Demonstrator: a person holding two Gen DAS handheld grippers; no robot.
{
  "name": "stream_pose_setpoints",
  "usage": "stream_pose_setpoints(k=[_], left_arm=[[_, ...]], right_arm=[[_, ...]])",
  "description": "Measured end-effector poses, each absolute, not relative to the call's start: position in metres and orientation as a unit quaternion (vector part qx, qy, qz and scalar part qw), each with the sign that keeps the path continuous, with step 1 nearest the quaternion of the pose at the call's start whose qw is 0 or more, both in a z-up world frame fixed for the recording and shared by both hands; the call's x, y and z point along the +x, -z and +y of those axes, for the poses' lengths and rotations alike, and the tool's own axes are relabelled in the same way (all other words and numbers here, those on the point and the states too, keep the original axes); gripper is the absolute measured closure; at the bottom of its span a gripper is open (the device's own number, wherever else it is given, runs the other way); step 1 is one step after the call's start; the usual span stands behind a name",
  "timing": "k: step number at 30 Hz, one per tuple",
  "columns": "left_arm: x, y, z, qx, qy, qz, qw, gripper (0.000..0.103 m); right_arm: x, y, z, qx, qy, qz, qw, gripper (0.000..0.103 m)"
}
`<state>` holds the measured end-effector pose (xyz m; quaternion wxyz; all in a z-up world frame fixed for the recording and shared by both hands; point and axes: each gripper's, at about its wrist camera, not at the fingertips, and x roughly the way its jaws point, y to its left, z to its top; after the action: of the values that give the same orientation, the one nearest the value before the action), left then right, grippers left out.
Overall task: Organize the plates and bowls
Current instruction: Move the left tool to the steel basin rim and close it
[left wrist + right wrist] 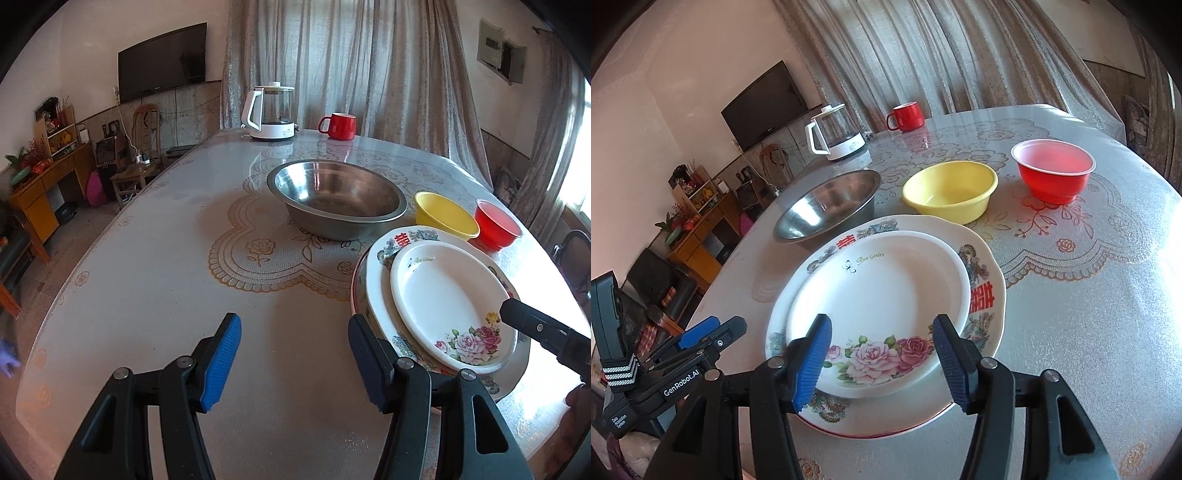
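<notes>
A white rose plate (882,295) lies stacked on a larger patterned plate (982,291) near the table's front edge; the stack also shows in the left wrist view, rose plate (450,295) on patterned plate (380,273). Behind stand a steel bowl (827,206) (336,195), a yellow bowl (951,192) (445,214) and a red bowl (1054,170) (496,225). My right gripper (882,358) is open and empty, jaws just above the rose plate's near rim. My left gripper (295,354) is open and empty, left of the stack, its right finger beside the patterned plate's rim.
A white kettle (269,110) and a red mug (340,125) stand at the table's far side. The table (147,295) has a glossy lace-patterned cover. Chairs, a cabinet and a TV are off to the left.
</notes>
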<state>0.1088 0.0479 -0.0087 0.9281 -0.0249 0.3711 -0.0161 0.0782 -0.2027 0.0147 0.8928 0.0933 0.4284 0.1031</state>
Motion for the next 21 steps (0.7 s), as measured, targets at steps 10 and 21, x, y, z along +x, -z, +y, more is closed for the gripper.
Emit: stream_pose_setpoints(k=[10, 21], left_arm=[[0.116, 0.01, 0.051, -0.015, 0.017, 0.375, 0.927, 0.042], [0.14, 0.016, 0.068, -0.048, 0.035, 0.398, 0.915, 0.039]], right_arm=[[0.097, -0.016, -0.193, 0.088, -0.117, 0.428, 0.892, 0.045], [0.131, -0.013, -0.187, 0.11, -0.144, 0.443, 0.878, 0.045]])
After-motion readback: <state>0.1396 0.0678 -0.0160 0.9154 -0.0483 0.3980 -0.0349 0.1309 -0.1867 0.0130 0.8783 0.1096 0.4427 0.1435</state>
